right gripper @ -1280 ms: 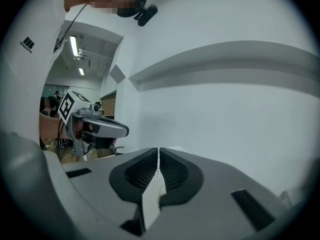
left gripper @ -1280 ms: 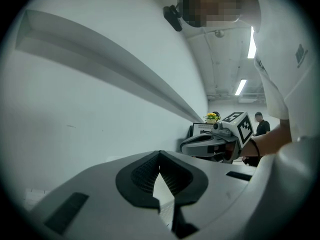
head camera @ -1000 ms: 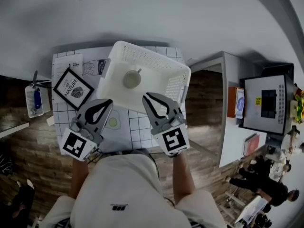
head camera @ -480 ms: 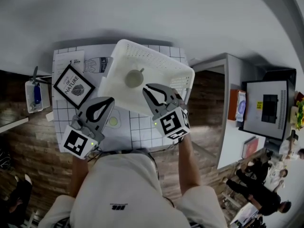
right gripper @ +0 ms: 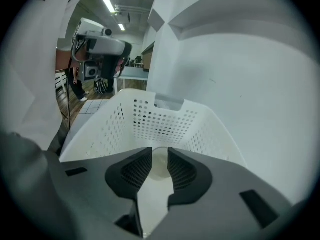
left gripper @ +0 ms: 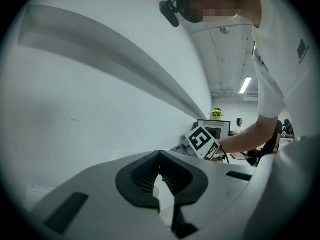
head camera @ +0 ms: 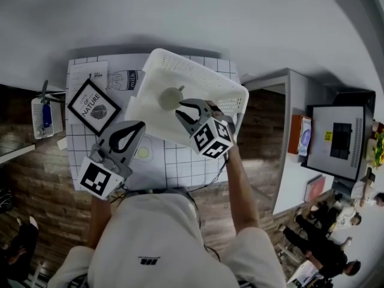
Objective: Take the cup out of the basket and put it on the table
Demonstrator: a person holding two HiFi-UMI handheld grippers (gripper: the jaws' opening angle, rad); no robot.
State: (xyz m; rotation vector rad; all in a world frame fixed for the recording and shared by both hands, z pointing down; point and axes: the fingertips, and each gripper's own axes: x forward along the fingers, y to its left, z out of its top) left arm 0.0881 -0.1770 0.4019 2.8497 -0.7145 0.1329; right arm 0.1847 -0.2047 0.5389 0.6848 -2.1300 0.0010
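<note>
**Right gripper reaches into the basket, fingers parting at the cup**

Since a second ago the right gripper (head camera: 191, 105) has travelled from the near edge of the surface (head camera: 180, 167) toward 12 o'clock and now reaches over the rim of the white basket (head camera: 198, 71). Its marker cube has rolled to one side. The left gripper (head camera: 137, 128), the basket and the cup (head camera: 170, 98) sit where they were.

In the head view, the perforated basket lies at the 12 o'clock end of the white, gridded surface. The pale cup stands upright on the basket floor, toward the 10 o'clock corner. The right gripper's tips are just beside it, at the cup's 4 o'clock.

In the right gripper view, the fingers (right gripper: 135, 171) are apart and opening. The cup (right gripper: 160, 168) shows in the gap between them, with the pads not pressing on it. The basket's holed walls rise behind.

The left gripper hangs over the surface at the basket's 7 o'clock. In the left gripper view, its fingers (left gripper: 145, 176) meet at the tips with nothing between them. The right gripper's marker cube (left gripper: 202, 141) shows at 2 o'clock.

A black framed picture (head camera: 92, 106) lies flat on the surface at the basket's 9 o'clock.
</note>
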